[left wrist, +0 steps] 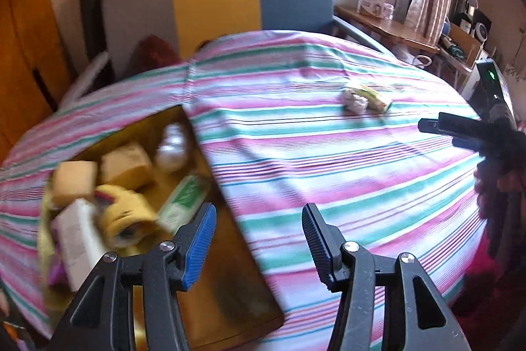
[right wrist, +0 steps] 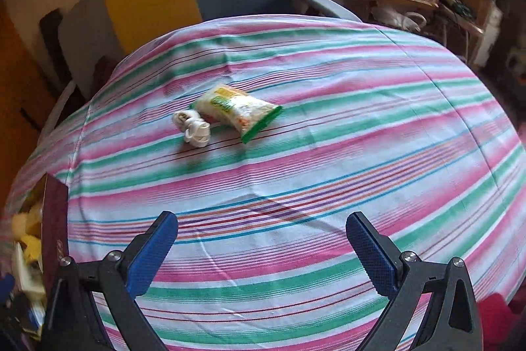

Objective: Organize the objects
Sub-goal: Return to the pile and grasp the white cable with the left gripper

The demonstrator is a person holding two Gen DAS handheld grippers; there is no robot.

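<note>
Here my right gripper (right wrist: pixel 261 249) hovers with fingers wide and empty over the striped table (right wrist: pixel 328 186); ahead and slightly left of it lie the snack packet (right wrist: pixel 238 111), its long axis running upper-left to lower-right, and, just beside it on the left, a coiled white cable (right wrist: pixel 194 127). My left gripper (left wrist: pixel 259 234), likewise wide and empty, sits above the box (left wrist: pixel 227 295), which holds tape rolls (left wrist: pixel 126 213), yellow blocks (left wrist: pixel 123 165), a green-white pack (left wrist: pixel 184 196) and blurred items; I judge the right nearer the packet.
</note>
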